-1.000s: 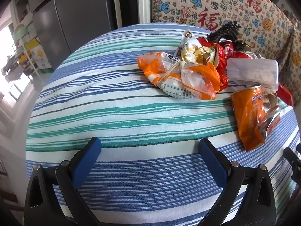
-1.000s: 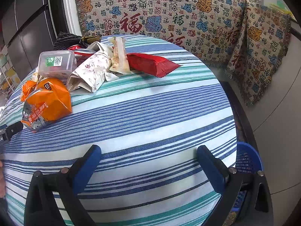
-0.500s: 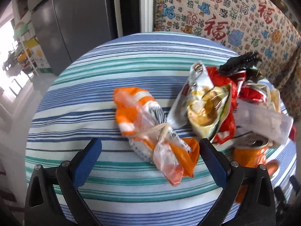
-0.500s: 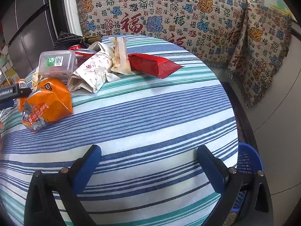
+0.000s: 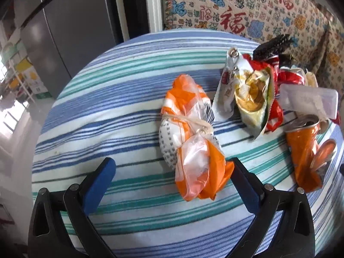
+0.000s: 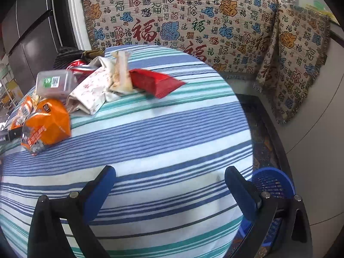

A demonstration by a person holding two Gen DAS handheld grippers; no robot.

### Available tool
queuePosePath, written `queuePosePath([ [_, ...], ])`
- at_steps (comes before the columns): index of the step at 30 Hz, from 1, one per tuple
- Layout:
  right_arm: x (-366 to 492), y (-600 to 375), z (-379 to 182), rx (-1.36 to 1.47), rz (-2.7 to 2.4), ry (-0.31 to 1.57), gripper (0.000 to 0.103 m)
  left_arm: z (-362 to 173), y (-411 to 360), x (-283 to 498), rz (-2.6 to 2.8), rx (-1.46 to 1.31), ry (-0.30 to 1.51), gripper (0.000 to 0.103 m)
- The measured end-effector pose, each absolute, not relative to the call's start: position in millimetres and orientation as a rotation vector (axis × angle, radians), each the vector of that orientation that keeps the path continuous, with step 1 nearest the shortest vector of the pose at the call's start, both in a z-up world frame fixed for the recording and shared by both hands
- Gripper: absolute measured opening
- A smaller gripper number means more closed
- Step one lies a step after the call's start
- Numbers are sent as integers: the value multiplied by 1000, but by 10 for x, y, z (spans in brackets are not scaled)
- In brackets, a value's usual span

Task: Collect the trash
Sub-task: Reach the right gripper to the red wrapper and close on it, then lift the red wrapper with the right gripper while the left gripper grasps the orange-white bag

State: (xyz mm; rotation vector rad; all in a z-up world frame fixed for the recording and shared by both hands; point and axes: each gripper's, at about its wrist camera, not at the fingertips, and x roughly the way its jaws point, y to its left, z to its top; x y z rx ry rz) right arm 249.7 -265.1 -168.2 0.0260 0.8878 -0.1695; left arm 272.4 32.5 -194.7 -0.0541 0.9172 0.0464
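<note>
A tied orange and clear plastic bag (image 5: 191, 137) lies on the striped tablecloth (image 5: 107, 118), its near end between the blue pads of my open left gripper (image 5: 172, 174), close to the right pad. Behind it are a yellow-green snack bag (image 5: 253, 99), a clear plastic box (image 5: 309, 101) and an orange snack bag (image 5: 303, 150). My right gripper (image 6: 169, 185) is open over bare cloth. Farther off lie the orange snack bag (image 6: 47, 124), the clear plastic box (image 6: 53, 83), a floral wrapper (image 6: 92, 90) and a red wrapper (image 6: 157, 81).
A blue mesh basket (image 6: 273, 185) stands on the floor past the table's right edge, behind my right finger. A patterned throw (image 6: 193, 17) covers the seat behind the table. A grey fridge (image 5: 71, 28) stands at the back left.
My left gripper has moved forward and down to the tied orange bag, which now reaches between its pads. My right gripper has shifted slightly; the view turned a little to the right.
</note>
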Motion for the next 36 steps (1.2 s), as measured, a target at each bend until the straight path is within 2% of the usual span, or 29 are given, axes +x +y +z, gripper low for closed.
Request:
queuePosePath([
  [8,3315,-2577,-1237,-151,26,909,101,-1929,372,2759,80,-74,910,103],
  [10,3575,-2528,-1275,-186,66,951,86,-1928,385,2769,63,-67,922,103],
  [12,3774,-2525,-1398,-188,94,1020,46,-1909,397,2836,53,-69,939,103],
  [13,3836,-2549,-1470,-172,104,1055,39,-1893,407,2863,48,-78,937,103],
  [14,3856,-2581,-1527,-154,99,1073,23,-1886,412,2850,35,-90,932,103],
  [17,3680,-2692,-1595,-56,79,1065,18,-1866,402,2796,1,-97,921,102],
  [22,3159,-2635,-1630,25,47,1016,21,-1766,333,2684,-63,-64,884,103],
  [23,3111,-2607,-1639,8,27,1005,28,-1738,321,2667,-69,-58,874,102],
  [24,3093,-2581,-1653,-16,13,1006,45,-1709,313,2651,-67,-54,862,103],
  [26,3087,-2519,-1698,-77,9,1003,60,-1661,317,2647,-61,-68,846,103],
  [32,3143,-2587,-1695,-73,18,1015,61,-1714,315,2838,-6,-66,889,102],
  [36,3252,-2628,-1709,-75,46,1045,70,-1894,299,2886,35,-36,945,102],
])
